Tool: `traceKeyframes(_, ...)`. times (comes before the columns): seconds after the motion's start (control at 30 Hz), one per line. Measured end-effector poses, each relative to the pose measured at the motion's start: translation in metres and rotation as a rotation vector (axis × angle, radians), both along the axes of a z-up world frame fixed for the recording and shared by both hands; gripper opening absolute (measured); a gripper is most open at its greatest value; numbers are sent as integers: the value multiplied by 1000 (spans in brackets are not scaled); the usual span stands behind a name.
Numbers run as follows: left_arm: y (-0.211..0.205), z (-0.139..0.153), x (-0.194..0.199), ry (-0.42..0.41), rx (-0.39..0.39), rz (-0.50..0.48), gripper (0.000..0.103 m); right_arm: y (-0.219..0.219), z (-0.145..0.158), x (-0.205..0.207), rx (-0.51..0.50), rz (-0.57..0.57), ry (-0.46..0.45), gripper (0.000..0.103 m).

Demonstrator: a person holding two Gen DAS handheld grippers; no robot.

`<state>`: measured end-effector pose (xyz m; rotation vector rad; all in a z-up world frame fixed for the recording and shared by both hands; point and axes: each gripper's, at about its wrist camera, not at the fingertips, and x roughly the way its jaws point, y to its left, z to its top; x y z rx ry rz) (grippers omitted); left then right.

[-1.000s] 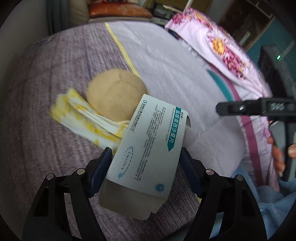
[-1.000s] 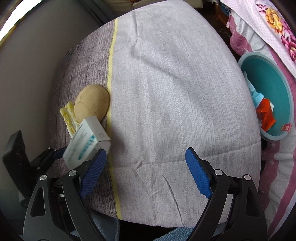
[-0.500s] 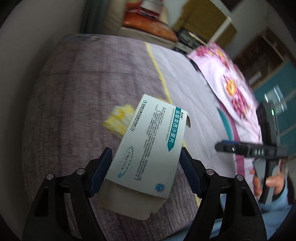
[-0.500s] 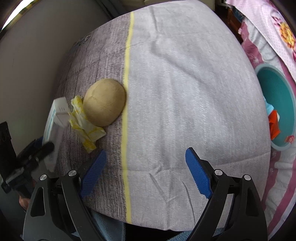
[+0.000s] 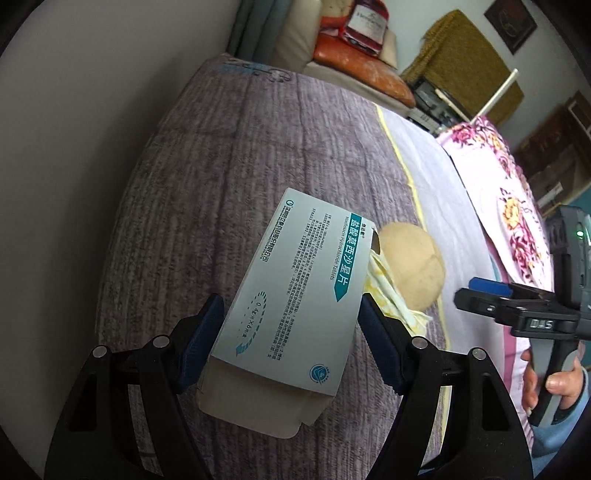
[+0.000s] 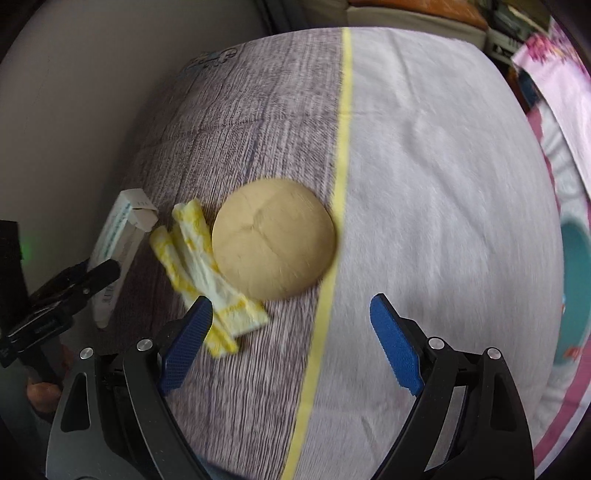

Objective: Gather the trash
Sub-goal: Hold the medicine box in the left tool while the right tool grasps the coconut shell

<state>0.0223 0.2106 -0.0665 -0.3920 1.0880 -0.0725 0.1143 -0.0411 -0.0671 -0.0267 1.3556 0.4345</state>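
Bedspread (image 6: pixel 424 184): fills both views; a grey-brown streaked half toward 9 o'clock, a pale lilac-white half toward 3 o'clock; lightly creased
Yellow stripe (image 6: pixel 341 155): 1 narrow band dividing the 2 halves, running from 12 o'clock down toward 6 o'clock in the right wrist view
Wall (image 5: pixel 92 129): plain and light, at 9 to 10 o'clock beside the streaked half
Floral quilt (image 5: pixel 495 173): pink with magenta and yellow flowers, at 2 to 3 o'clock past the pale half
Orange cushion (image 5: pixel 365 74): at 12 o'clock beyond the bed's far end; a red-printed bag (image 5: pixel 365 24) on top
Ochre cloth (image 5: pixel 469 62): draped over furniture at 1 o'clock
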Motion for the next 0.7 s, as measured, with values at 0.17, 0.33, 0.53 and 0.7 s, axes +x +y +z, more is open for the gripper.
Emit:
traceKeyframes(0.17,8,-5,3,3,-4,18,75,23,-17,12,-30,30,16,83)
traceKeyframes(0.33,12,-11,6,19,-17,30,75,45,-32,18,-49,80,2,89)
traceKeyframes(0.53,15,-15,9,32,-31,46,75,52,-33,18,-57,105,-73,91)
traceKeyframes(0.7,9,-6,15,11,-46,42,75,30,-22,25,53,53,-11,90)
